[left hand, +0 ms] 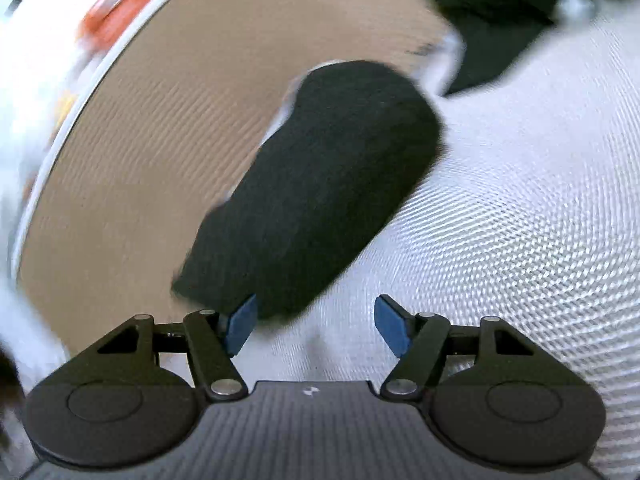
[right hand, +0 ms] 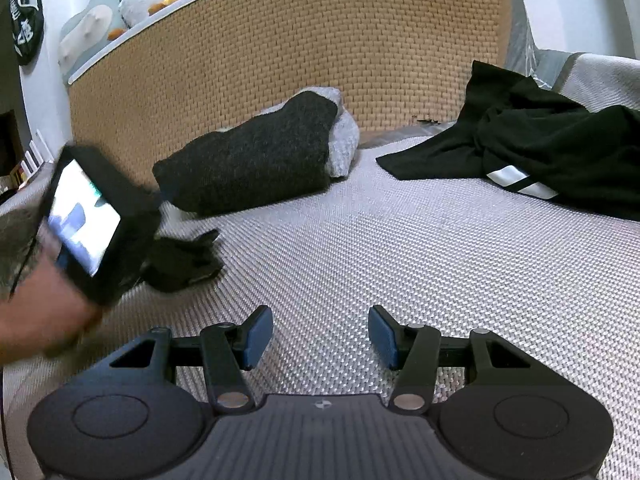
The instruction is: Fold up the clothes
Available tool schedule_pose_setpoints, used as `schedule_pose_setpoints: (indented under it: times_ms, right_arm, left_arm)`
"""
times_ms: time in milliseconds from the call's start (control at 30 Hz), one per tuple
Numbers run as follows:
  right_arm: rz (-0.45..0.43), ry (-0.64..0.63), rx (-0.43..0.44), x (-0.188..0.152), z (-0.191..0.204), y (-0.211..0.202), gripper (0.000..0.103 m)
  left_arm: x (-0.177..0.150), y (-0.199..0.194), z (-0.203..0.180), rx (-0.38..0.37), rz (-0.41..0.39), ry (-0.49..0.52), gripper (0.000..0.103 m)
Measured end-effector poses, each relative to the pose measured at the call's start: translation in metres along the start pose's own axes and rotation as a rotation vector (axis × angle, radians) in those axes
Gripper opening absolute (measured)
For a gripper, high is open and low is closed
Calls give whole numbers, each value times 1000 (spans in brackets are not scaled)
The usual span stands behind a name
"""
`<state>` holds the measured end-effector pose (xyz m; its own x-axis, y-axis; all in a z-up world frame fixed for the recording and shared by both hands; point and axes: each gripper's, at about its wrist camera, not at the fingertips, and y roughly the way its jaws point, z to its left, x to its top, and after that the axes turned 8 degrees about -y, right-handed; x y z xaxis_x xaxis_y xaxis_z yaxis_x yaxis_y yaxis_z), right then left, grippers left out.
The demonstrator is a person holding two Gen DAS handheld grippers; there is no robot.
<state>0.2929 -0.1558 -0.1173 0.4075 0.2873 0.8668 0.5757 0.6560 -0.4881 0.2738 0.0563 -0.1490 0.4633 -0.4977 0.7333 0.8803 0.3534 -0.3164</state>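
The dark folded sweater [right hand: 248, 156] was seen stacked on a grey one [right hand: 342, 136] against the woven headboard [right hand: 320, 40]; both the left gripper [left hand: 316, 322] and the right gripper [right hand: 320, 336] were held with jaws apart and empty; the crumpled black garment [right hand: 552, 148] (unfolded, at the right on the mattress [right hand: 400, 260]) was judged next, calling for its edge to be pinched.

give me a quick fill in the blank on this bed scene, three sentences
The folded dark sweater lies on top of a ____ folded garment.
The jaws of the right gripper stand ____, gripping nothing.
The unfolded black garment with white stripes lies to the ____ of the folded pile in the right wrist view.

Missing words: grey; open; right
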Motion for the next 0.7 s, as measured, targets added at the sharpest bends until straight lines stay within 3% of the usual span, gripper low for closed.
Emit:
schedule_pose_setpoints:
  times_ms: [100, 300, 400, 500, 700]
  right_arm:
    - [-9, 9, 7, 0, -1, -1, 57]
    - [-44, -17, 64, 6, 3, 1, 57]
    - [-84, -51, 91, 17, 4, 7, 57]
    - [-103, -39, 101, 43, -1, 27, 57]
    - [-74, 54, 212, 102, -31, 87, 58]
  left_arm:
    - [-3, -2, 0, -5, 9, -148, 69]
    - [-19, 13, 44, -300, 91, -449, 75]
    - [-28, 32, 58, -336, 167, -590, 75]
    - [-33, 41, 58, -350, 188, -641, 76]
    - [-30, 28, 42, -288, 163, -588, 77]
